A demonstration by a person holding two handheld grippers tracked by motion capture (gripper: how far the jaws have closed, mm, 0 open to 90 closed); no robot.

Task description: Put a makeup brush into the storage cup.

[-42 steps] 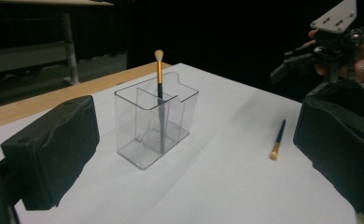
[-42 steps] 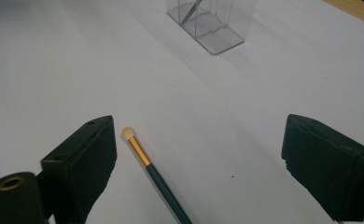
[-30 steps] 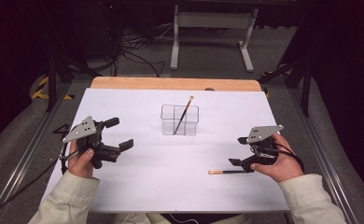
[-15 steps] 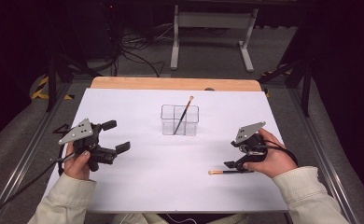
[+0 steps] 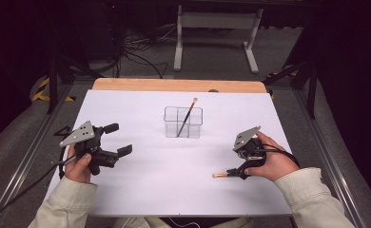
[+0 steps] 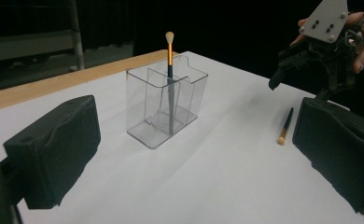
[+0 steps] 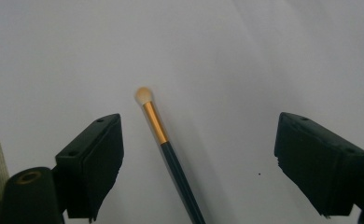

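Observation:
A make-up brush [image 5: 220, 175] with a pale tip, gold ferrule and dark handle lies flat on the white table. My right gripper [image 5: 238, 172] is tilted down over its handle end. In the right gripper view the brush [image 7: 164, 144] lies between the two open jaws, untouched. A second brush [image 5: 187, 116] stands leaning in a clear divided holder [image 5: 183, 129] at mid-table. My left gripper [image 5: 118, 138] hovers open at the left, holding nothing and pointing toward the holder [image 6: 166, 107]. The left gripper view also shows the lying brush [image 6: 285, 126] and the right gripper [image 6: 320, 60].
A white sheet [image 5: 174, 190] covers the table, with a wooden strip [image 5: 174, 85] along the far edge. A metal stand [image 5: 217, 33] and cables lie on the dark floor beyond. Metal rails run along both sides of the table.
My right gripper has moved left and tipped down over the lying brush. The left gripper has drifted slightly left and stays open.

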